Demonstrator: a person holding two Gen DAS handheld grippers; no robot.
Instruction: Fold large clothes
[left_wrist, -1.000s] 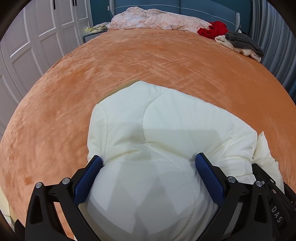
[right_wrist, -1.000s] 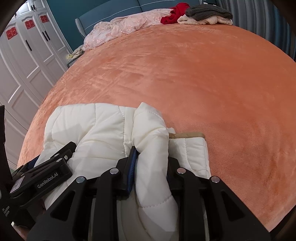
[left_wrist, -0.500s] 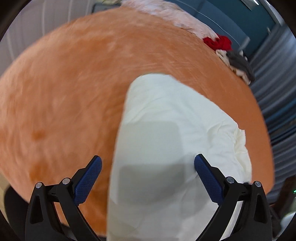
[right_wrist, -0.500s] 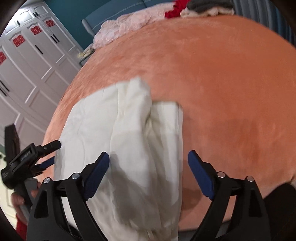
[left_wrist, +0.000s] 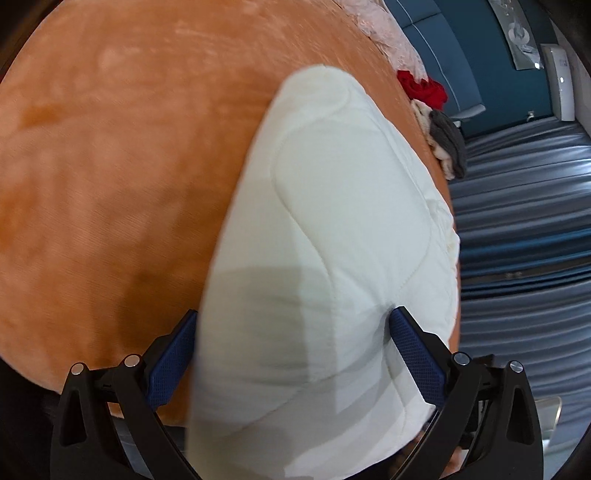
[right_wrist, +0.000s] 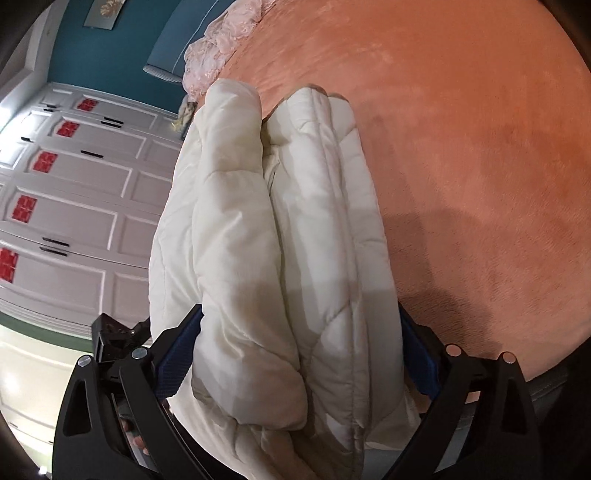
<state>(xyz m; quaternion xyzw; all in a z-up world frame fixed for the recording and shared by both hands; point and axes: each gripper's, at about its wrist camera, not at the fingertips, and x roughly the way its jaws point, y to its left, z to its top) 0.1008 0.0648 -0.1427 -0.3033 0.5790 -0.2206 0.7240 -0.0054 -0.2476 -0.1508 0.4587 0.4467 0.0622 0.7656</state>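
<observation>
A folded cream quilted jacket (left_wrist: 340, 221) is lifted off the orange bed cover (left_wrist: 110, 166) and stands on edge between the two grippers. My left gripper (left_wrist: 291, 350) has its jaws wide apart around the thick bundle, blue pads pressing into both sides. In the right wrist view the jacket (right_wrist: 280, 240) shows as thick stacked layers. My right gripper (right_wrist: 299, 354) is also spread wide around it, pads against both sides. The left gripper's body (right_wrist: 110, 339) shows at the lower left there.
A pink garment (right_wrist: 221, 48), a red garment (left_wrist: 421, 88) and a grey and cream pile (left_wrist: 447, 144) lie at the head of the bed. White wardrobe doors (right_wrist: 74, 203) stand on one side, blue-grey curtains (left_wrist: 524, 221) on the other.
The right gripper opened off the sleeve fold, then both grippers took the bundle between wide jaws. The jacket rose off the bed and both views tilted sideways.
</observation>
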